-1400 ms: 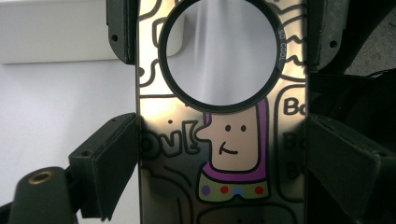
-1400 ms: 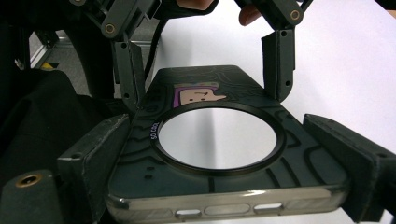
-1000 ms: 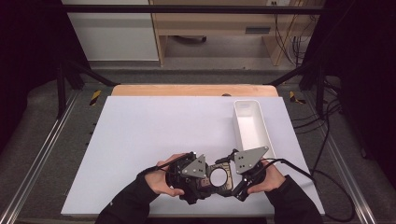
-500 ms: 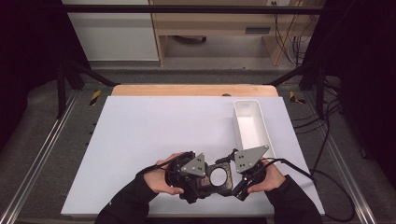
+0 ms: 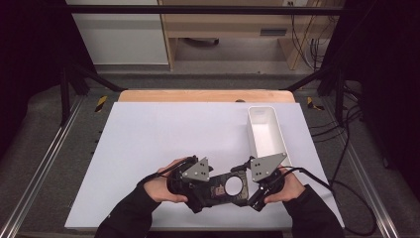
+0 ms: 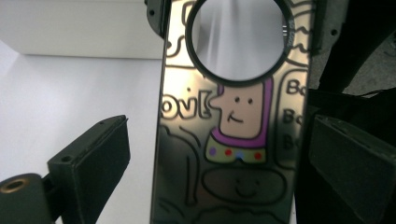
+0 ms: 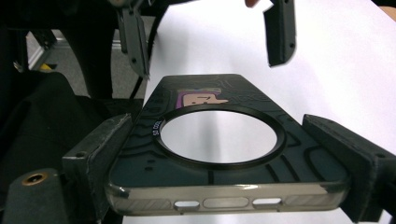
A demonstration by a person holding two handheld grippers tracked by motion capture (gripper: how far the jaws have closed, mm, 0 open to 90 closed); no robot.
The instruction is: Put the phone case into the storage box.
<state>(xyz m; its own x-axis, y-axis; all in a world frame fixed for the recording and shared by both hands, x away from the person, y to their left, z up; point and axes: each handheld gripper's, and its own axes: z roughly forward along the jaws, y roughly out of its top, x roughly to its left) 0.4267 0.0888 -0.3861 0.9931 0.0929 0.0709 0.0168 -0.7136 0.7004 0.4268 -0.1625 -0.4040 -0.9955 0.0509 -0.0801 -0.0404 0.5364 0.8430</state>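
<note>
At the near edge of the white table point(image 5: 148, 134), the person's left hand point(image 5: 161, 187) holds the left gripper point(image 5: 198, 184) beside one end of a dark phone case point(image 5: 225, 187). In the left gripper view the case point(image 6: 233, 140) stands between the two black jaws: the jaw on the left of that view is clear of the case's edge with white table showing in the gap, and the jaw on the right sits close by the other edge, though whether it touches cannot be told. These jaws have just been opening, and they stand wide with the case between them, not pressed. The case shows a cartoon figure with a purple outline and a large round ring point(image 6: 239, 39) near its top.

Farther right, the right gripper point(image 5: 252, 186) in the right hand point(image 5: 287, 187) holds the other end of the case. In the right gripper view its two jaws press against both long edges of the case point(image 7: 224, 154), clamped on it just above the table.

Beyond the right hand, a white oblong tray point(image 5: 267, 134) lies on the table near its right edge, well apart from the case.
</note>
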